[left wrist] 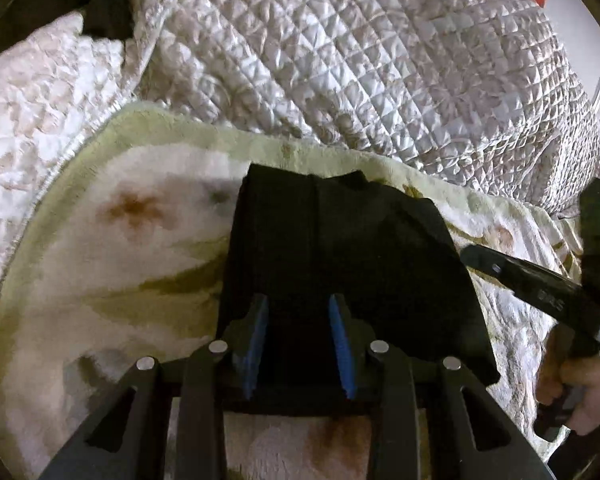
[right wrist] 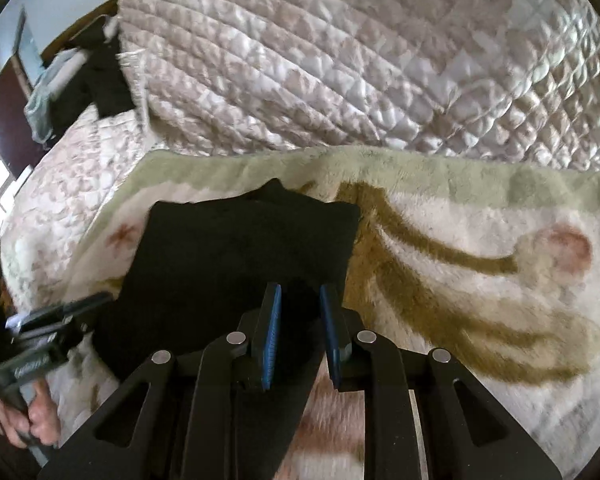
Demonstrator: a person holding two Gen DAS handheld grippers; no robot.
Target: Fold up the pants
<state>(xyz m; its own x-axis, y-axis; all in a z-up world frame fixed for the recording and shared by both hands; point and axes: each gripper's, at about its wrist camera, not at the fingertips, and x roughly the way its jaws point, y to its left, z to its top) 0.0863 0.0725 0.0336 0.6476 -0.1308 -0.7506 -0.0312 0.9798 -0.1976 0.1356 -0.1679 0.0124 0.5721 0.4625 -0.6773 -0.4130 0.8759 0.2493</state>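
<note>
Left gripper [left wrist: 299,312] with jaws apart over the near edge of the black pants [left wrist: 340,248], right gripper [right wrist: 299,304] likewise parted, folded pants lying on a fleece blanket [right wrist: 480,240], long axis running away toward the quilted bedspread [left wrist: 360,60], dark clothing [right wrist: 104,80] heaped far left.

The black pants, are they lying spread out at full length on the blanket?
No, the pants lie folded into a short, compact rectangle on the fluffy blanket.
</note>
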